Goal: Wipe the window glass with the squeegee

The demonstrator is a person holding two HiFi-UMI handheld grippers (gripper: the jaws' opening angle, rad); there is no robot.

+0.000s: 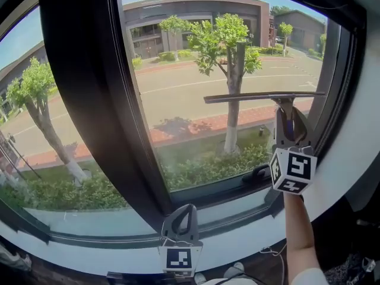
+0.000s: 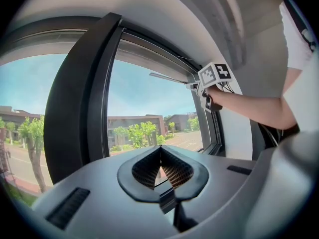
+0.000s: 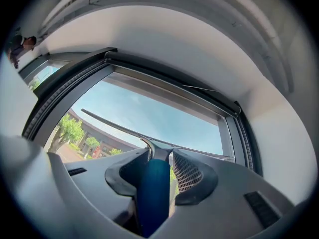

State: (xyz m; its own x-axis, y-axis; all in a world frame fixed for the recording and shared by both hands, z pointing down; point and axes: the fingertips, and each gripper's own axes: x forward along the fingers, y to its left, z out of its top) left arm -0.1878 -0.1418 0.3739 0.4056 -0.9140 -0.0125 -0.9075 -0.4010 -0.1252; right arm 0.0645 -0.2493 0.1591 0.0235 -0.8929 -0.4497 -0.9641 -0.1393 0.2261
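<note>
From head height we look forward and down, close to the window glass (image 1: 196,117). Our left gripper view sits low below that glass, angled up; our right gripper view faces skyward, nearer. All share the squeegee (image 1: 261,97).

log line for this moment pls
right gripper: shut on squeegee | blade: level on window glass, right pane | left gripper: shut, empty, low, off the glass

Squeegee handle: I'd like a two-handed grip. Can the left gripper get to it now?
Probably not usefully: nothing stands between the left gripper and the squeegee, but the right gripper grips its blue handle, leaving little bare.
</note>
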